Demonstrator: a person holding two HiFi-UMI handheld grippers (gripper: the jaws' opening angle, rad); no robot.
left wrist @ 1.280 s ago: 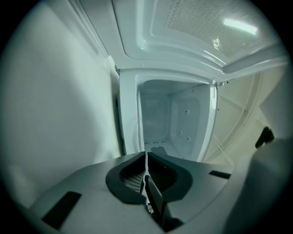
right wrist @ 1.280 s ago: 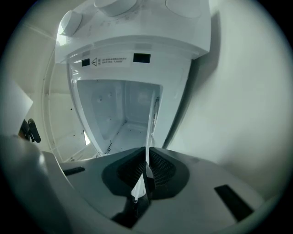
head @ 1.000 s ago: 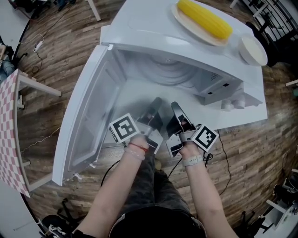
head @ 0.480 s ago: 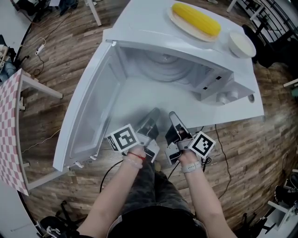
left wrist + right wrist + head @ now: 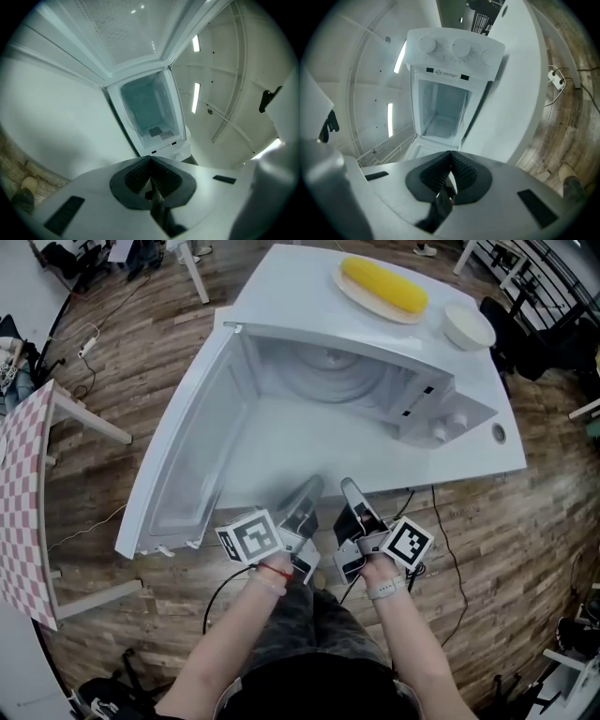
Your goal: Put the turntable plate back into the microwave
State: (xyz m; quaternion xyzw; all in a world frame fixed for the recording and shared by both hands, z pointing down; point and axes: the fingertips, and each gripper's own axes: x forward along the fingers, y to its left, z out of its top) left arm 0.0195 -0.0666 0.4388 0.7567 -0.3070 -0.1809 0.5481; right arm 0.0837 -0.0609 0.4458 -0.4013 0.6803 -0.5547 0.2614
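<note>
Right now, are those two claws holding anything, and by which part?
Nothing is held. The left gripper and the right gripper each have their jaws closed together, empty, facing the open microwave.

The microwave (image 5: 427, 399) is white and stands open, its door (image 5: 192, 465) swung wide to the left and its knobs (image 5: 446, 427) on the right end of the front. The turntable plate (image 5: 328, 371) is round and pale with concentric rings (partly under the cavity's top edge). It lies flat on the cavity floor.
</note>
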